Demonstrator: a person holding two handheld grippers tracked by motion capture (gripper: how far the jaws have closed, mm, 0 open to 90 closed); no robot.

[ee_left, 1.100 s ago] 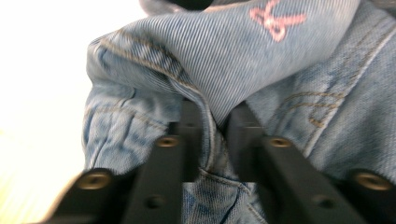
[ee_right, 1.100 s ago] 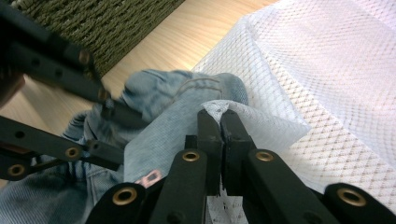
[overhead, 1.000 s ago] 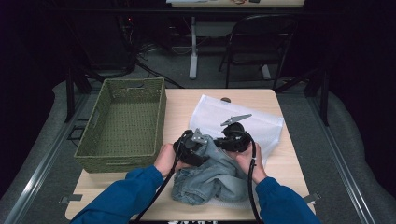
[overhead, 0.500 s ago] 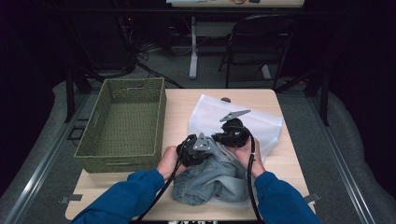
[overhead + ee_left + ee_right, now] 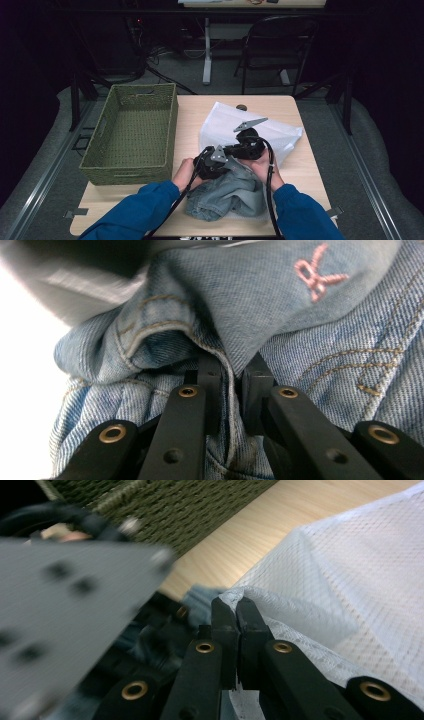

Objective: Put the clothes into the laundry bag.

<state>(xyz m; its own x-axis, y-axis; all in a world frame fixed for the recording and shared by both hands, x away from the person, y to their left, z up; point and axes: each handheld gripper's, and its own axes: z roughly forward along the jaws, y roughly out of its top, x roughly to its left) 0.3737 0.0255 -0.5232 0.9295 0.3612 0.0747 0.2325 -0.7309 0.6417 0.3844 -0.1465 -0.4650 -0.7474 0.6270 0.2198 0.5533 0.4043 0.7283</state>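
Observation:
A pair of light blue jeans [image 5: 227,195] lies crumpled at the table's front edge, half on a white mesh bag [image 5: 225,122]. My left gripper [image 5: 212,162] is at the jeans' far end. Its jaws have just been closing and now pinch a seamed denim fold [image 5: 232,372] below a pink stitched mark [image 5: 316,271]. My right gripper [image 5: 247,145] sits right beside it, shut on the mesh bag's edge [image 5: 236,607]. The bag's netting [image 5: 360,580] spreads to the right of those jaws. The left gripper's grey plate [image 5: 65,590] blurs the near left.
A green woven basket [image 5: 125,175] stands on the left part of the wooden table [image 5: 187,115], close to my left hand, and its wall [image 5: 190,505] rises just behind the grippers. A dark chair [image 5: 280,50] stands on the floor beyond the table.
My left hand has dipped slightly onto the jeans. The right hand has stayed where it was, still at the bag's edge.

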